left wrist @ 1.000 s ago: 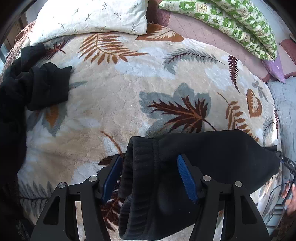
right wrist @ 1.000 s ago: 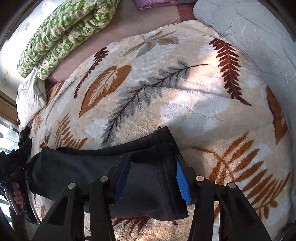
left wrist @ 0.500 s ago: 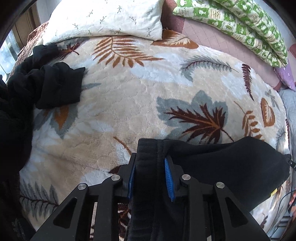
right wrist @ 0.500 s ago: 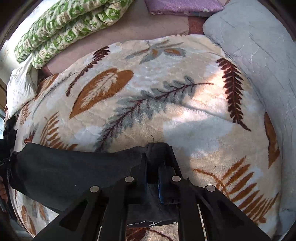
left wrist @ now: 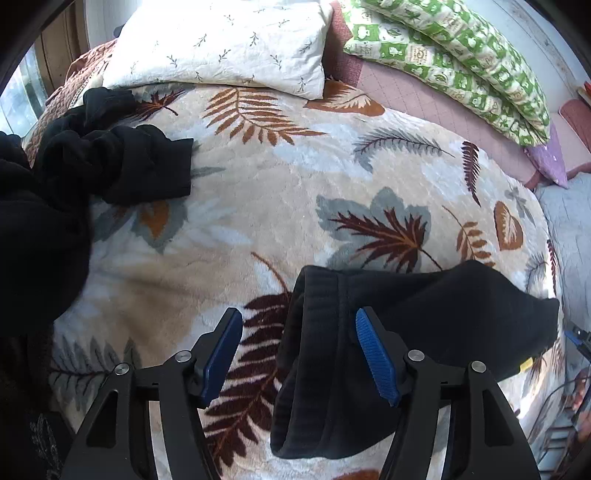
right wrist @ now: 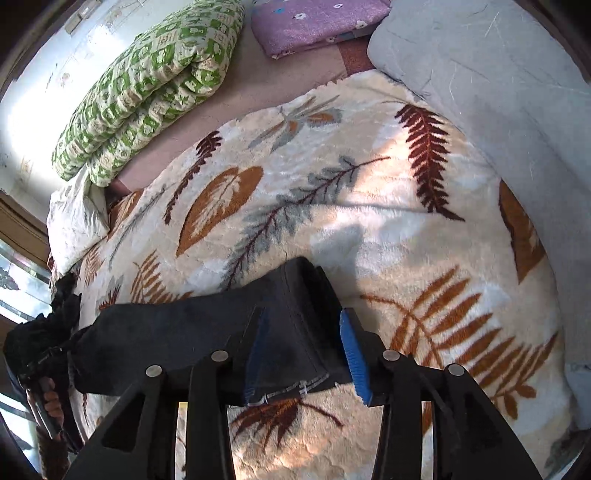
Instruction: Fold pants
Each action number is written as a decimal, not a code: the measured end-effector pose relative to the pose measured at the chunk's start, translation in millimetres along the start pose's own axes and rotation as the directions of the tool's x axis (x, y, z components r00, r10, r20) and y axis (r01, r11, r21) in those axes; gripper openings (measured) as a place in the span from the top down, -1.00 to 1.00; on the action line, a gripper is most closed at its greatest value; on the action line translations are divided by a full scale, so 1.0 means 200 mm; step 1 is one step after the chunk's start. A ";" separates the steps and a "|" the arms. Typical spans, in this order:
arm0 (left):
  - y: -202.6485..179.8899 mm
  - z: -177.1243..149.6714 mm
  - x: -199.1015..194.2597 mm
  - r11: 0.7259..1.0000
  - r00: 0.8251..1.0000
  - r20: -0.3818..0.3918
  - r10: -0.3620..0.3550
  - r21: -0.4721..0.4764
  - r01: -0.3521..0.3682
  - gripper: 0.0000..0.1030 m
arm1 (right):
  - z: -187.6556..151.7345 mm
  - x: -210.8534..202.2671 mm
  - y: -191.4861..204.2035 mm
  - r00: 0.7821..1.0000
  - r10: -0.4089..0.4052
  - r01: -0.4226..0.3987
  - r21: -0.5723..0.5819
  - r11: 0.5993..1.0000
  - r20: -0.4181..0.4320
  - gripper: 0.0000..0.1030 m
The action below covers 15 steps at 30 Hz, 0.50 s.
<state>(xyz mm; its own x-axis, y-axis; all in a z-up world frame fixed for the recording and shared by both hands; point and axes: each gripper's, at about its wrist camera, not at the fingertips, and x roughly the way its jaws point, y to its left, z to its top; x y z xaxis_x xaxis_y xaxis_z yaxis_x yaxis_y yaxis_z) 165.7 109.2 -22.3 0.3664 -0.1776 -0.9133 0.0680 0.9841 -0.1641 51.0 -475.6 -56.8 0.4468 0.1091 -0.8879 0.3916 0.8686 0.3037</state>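
Note:
The black pants (left wrist: 424, 317) lie folded across the leaf-patterned blanket (left wrist: 280, 192). Their ribbed waistband end (left wrist: 314, 354) sits between the blue pads of my left gripper (left wrist: 298, 314), whose jaws are opening; the left pad stands well clear of the cloth. In the right wrist view the hem end of the pants (right wrist: 295, 332) lies between the pads of my right gripper (right wrist: 303, 314), also opening, with the cloth resting slack on the blanket. The rest of the pants (right wrist: 166, 339) stretches left toward the other hand.
A pile of other black clothes (left wrist: 103, 158) sits at the blanket's left. A white pillow (left wrist: 221, 44), a green patterned quilt (left wrist: 461, 55), a purple folded cloth (right wrist: 317, 22) and a grey quilt (right wrist: 498, 92) lie along the far and right sides.
Both grippers were shut on the pants half a second ago, and now their jaws stand apart and have drawn back and up a little. The pants lie on the blanket.

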 end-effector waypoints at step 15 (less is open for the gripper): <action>0.07 -0.24 -0.11 0.999 0.998 -0.038 -0.043 0.011 0.043 -0.44 | -0.11 0.17 0.01 0.999 -0.031 0.031 0.001 1.000 -0.041 0.64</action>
<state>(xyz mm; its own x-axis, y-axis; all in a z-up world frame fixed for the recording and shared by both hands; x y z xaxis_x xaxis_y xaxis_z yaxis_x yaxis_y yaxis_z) 113.3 126.2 -21.6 0.3275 -0.2192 -0.9191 0.0940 0.9755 -0.1992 49.8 -459.5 -94.3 0.4014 0.1015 -0.9103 0.4060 0.8711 0.2762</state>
